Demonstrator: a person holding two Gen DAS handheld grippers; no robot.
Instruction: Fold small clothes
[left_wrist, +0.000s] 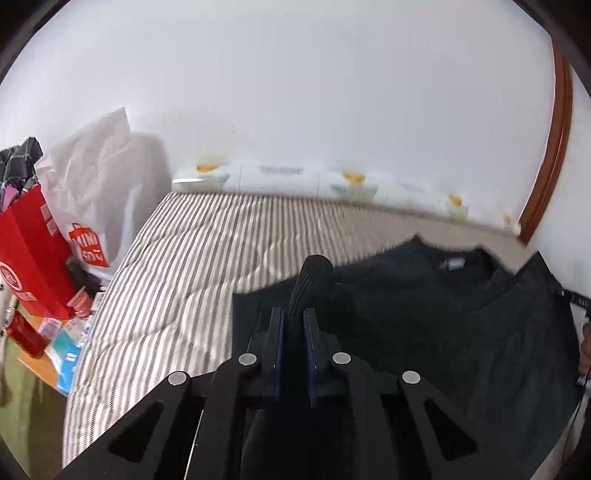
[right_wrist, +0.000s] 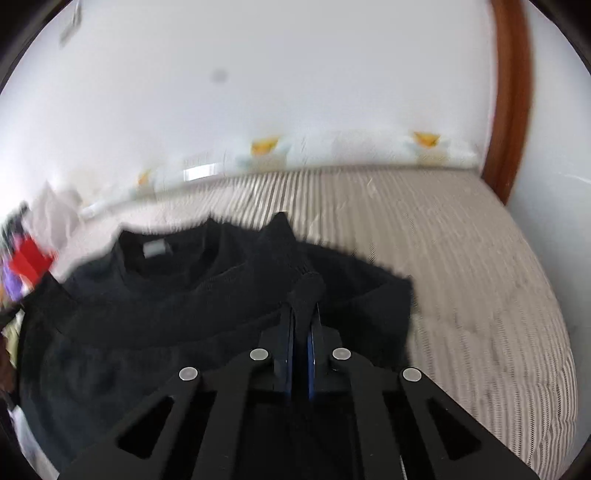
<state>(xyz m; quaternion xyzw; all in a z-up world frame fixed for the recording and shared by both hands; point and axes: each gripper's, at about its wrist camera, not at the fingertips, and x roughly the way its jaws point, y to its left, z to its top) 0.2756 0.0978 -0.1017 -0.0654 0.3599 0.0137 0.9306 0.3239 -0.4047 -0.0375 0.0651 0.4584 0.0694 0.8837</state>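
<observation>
I see a black knitted crew-neck sweater (left_wrist: 424, 314) spread over the grey-and-cream striped quilted bed (left_wrist: 192, 258), its neckline with a pale label facing the far wall. My left gripper (left_wrist: 294, 314) has its jaws clamped tight on a ribbed bunch of the knit, and my right gripper (right_wrist: 303, 314) pinches another raised fold of the sweater.

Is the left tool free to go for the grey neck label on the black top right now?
Probably not: the left tool is shut on a bunched fold of the black top. The grey neck label lies uncovered, nothing over it, but reaching means letting go first.
</observation>
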